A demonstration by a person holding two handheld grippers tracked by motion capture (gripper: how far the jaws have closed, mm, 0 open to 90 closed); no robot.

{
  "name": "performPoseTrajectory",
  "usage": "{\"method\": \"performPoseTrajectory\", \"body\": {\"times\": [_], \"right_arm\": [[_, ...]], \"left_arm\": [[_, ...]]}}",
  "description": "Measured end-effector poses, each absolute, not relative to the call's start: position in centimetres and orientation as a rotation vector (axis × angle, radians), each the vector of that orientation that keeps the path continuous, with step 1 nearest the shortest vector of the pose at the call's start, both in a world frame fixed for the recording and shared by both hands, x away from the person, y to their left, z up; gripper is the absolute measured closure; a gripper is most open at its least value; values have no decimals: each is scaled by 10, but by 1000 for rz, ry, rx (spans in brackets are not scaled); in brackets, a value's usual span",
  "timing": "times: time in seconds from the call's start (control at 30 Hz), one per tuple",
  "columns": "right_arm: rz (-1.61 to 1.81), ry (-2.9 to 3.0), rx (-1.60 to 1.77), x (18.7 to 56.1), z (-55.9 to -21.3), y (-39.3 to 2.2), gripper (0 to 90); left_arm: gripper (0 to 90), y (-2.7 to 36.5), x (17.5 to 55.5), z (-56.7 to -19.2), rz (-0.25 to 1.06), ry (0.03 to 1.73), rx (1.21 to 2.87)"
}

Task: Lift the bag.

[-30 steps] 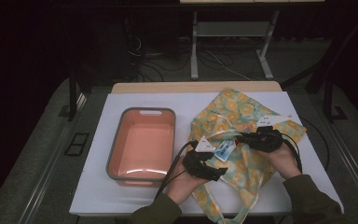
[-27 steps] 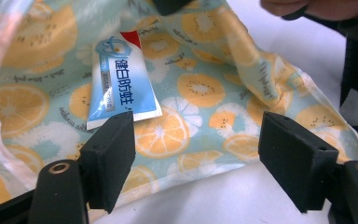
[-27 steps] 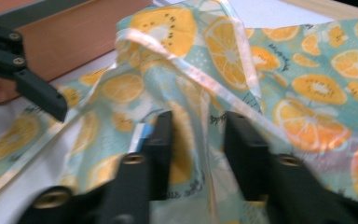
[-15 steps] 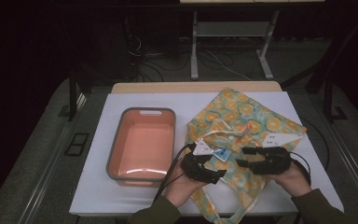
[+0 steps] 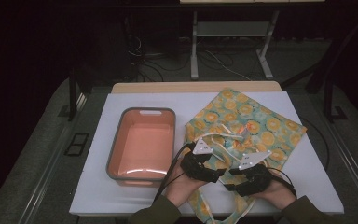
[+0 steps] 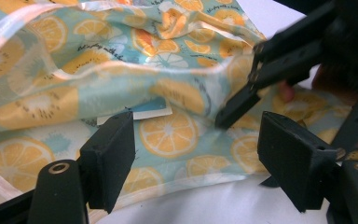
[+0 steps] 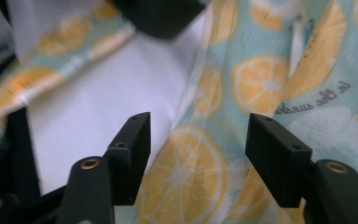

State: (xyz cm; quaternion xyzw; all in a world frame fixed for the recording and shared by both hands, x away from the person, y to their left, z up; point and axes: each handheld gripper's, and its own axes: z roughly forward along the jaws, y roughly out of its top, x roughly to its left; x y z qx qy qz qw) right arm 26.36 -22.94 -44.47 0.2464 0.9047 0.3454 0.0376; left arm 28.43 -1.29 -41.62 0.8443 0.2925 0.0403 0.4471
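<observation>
We judge this a laboratory or recording studio, not a home. Our grounds: a white work board [image 5: 121, 196] laid on a wooden table [image 5: 196, 87] under one bright light, dark surroundings beyond, loose cables [image 5: 223, 63] on a grey carpeted floor [image 5: 37, 154], and the metal legs of a further bench [image 5: 194, 46] at the back.

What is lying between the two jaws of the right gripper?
In the right gripper view, the open right gripper has the fruit-print cloth bag between its jaws; the pads do not press it.
</observation>
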Motion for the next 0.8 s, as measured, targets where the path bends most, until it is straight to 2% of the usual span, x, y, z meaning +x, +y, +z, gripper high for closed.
{"method": "performPoseTrajectory", "body": {"times": [0.07,0.23,0.47,0.8], "right_arm": [[1047,2760,738,263,-445,-229,520],[1009,2721,725,266,-444,-232,880],[1045,2669,754,272,-429,-256,891],[1113,2611,799,281,-413,-292,891]], "left_arm": [[262,-13,284,-417,100,726,2091],[262,-13,284,-417,106,728,2097],[252,-16,288,-419,125,745,2095],[203,-23,299,-429,240,791,2127]]}}
